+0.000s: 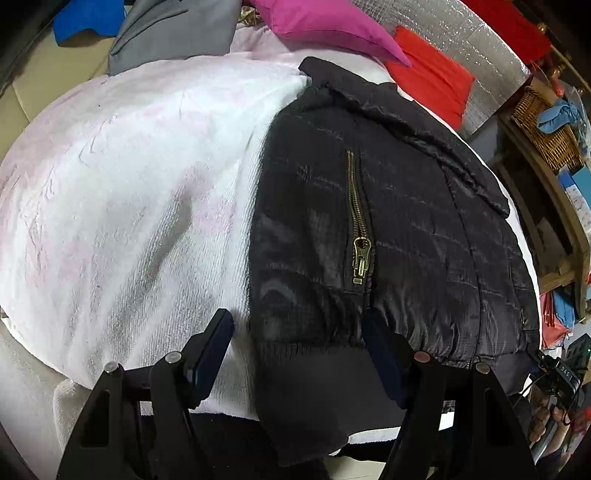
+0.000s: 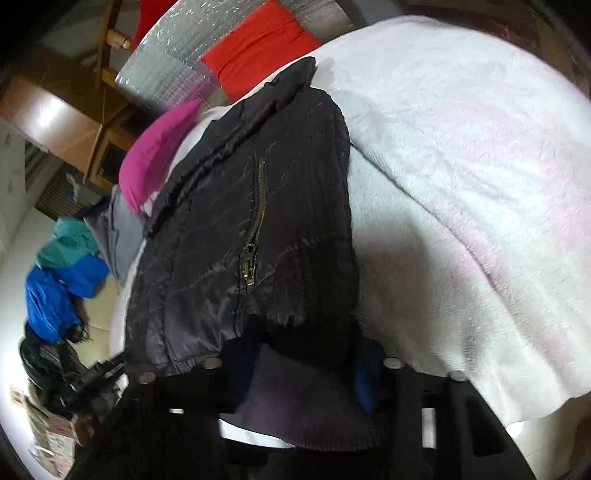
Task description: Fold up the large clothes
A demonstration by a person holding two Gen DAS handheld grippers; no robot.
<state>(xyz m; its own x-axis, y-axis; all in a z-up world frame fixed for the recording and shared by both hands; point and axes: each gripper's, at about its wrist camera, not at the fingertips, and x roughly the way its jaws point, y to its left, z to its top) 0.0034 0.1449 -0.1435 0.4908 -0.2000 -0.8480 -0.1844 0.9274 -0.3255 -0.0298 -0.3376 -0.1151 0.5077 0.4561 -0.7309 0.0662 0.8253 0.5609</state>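
Black quilted jacket [image 1: 406,229] lies folded on our white fleece blanket [image 1: 129,192], its collar away from us and its ribbed hem [image 1: 314,362] toward us. We see a brass pocket zipper [image 1: 358,240] running down the front panel, with the pull hanging near the lower end.

Our left gripper [image 1: 299,354] sits over the near hem with its jaws standing apart. The left finger rests over the blanket just beside the jacket's edge, and the right finger lies on the quilted fabric above the hem; the ribbed band sits between them, and the pads do not press it.

Our right gripper [image 2: 295,369] is at the same hem from the other side, in dark shadow. Ribbed fabric [image 2: 295,398] bunches between its fingers, and the jaws appear closed on it, though the blur makes the contact hard to read.

Around the jacket we see a magenta cushion [image 1: 332,26] and a red cloth [image 1: 432,77] beyond the collar, on a silver foil sheet [image 1: 480,40]. A grey garment [image 1: 173,33] and a blue garment [image 1: 81,18] lie past the blanket's far edge. A wicker basket [image 1: 543,129] stands on wooden furniture off to the side.
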